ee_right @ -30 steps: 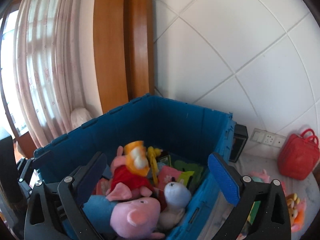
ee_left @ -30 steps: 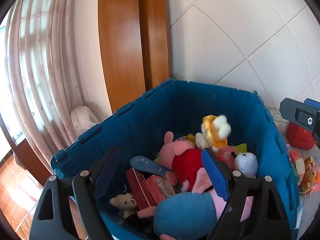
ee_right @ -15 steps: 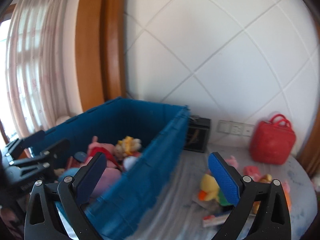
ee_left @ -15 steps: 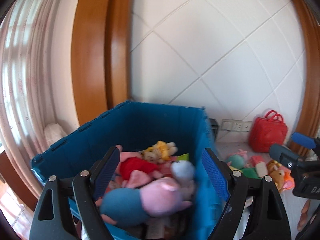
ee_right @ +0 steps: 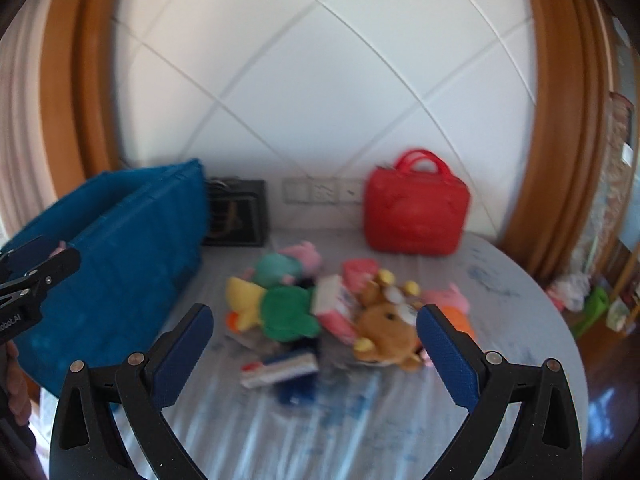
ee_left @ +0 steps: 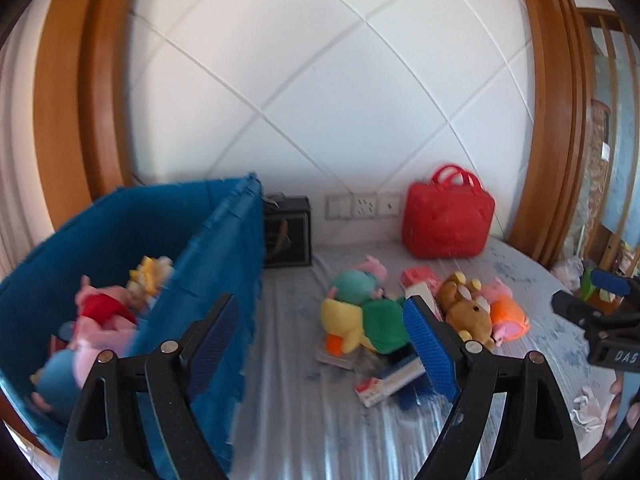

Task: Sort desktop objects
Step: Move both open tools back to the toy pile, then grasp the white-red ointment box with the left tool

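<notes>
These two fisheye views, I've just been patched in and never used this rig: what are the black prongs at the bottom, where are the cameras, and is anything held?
No robot arm here: a person holds a two-finger claw in each hand, with a camera on each looking along its fingers. The prongs with blue pads are the left claw in one view and the right claw in the other. Both are open and empty. On the table lie a blue bin holding plush toys, a red bag, and a loose pile including a brown bear, a green plush and a yellow duck.
</notes>
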Action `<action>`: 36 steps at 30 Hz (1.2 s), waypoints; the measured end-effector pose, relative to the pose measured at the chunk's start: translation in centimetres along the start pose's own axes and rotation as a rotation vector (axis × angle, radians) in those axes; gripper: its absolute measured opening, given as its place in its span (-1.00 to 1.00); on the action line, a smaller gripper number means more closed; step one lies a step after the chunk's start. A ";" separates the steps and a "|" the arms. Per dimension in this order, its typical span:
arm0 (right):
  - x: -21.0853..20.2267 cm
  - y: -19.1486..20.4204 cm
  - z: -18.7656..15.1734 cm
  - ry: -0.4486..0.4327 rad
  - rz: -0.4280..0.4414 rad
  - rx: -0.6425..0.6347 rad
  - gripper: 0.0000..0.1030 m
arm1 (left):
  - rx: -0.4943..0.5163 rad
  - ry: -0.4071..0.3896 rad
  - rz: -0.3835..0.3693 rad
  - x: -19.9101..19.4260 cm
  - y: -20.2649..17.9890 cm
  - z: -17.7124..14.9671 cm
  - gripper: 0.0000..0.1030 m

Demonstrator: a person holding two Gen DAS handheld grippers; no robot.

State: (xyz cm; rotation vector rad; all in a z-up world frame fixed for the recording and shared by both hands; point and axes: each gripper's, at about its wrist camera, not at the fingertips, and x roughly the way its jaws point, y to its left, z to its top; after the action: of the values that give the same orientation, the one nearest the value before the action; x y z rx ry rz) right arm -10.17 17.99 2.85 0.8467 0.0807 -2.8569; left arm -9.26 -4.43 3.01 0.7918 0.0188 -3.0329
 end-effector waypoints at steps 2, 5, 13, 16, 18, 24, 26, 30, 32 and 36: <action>1.1 -3.0 -0.9 0.037 -0.028 0.023 1.00 | 0.008 0.038 -0.010 1.9 -1.4 -0.9 0.63; 2.7 -7.1 -2.5 0.098 -0.066 0.054 1.00 | 0.017 0.116 -0.019 5.1 -3.8 -2.7 0.63; 7.5 -14.7 -6.7 0.250 -0.117 0.106 1.00 | 0.020 0.324 -0.050 13.5 -7.1 -7.7 0.63; 9.5 -16.3 -8.1 0.305 -0.116 0.121 1.00 | 0.029 0.393 -0.062 16.3 -7.8 -9.5 0.63; 10.6 -16.8 -8.8 0.332 -0.113 0.127 1.00 | 0.038 0.426 -0.072 17.6 -8.0 -10.5 0.63; 14.4 -17.6 -10.2 0.408 -0.093 0.151 1.00 | 0.105 0.509 -0.097 21.8 -9.3 -12.9 0.63; 15.5 -17.4 -10.5 0.429 -0.085 0.151 1.00 | 0.120 0.528 -0.105 23.0 -9.6 -13.4 0.63; 17.8 -16.5 -11.1 0.473 -0.062 0.139 1.00 | 0.142 0.566 -0.119 25.3 -9.9 -14.4 0.63; 19.0 -15.9 -11.4 0.496 -0.052 0.131 1.00 | 0.146 0.580 -0.127 26.7 -10.1 -15.0 0.63; 21.1 -14.8 -11.8 0.535 -0.035 0.116 1.00 | 0.131 0.599 -0.152 28.6 -10.5 -15.5 0.63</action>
State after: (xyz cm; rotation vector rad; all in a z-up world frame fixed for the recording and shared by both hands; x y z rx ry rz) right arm -23.79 30.77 -18.47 1.6242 -0.0078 -2.6013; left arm -26.78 6.15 -24.39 1.7470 -0.1225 -2.8152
